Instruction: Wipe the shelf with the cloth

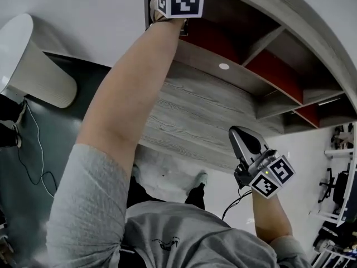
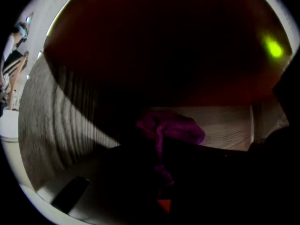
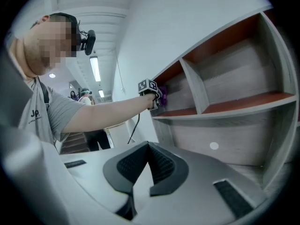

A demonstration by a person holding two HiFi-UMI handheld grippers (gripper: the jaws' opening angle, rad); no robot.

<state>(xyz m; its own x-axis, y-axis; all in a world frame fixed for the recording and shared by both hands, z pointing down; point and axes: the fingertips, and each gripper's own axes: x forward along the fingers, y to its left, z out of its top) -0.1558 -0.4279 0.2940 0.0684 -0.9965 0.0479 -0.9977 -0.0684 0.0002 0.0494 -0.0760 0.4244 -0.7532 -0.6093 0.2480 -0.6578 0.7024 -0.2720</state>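
Right hand-held gripper (image 3: 149,150) clenched, empty, below the grey wood-grain shelf (image 1: 201,110). Left hand-held gripper (image 2: 159,149) grasps crumpled purple cloth (image 2: 171,128) inside shelf's end compartment. Best: press cloth flat on the board, sweep toward back corner.

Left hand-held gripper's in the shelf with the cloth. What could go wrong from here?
1. The cloth is bunched, with only a thin strip between the jaws of the left hand-held gripper; dragging it across the shelf could pull it free.
2. The compartment is dark in the left gripper view, so missed patches may go unnoticed.
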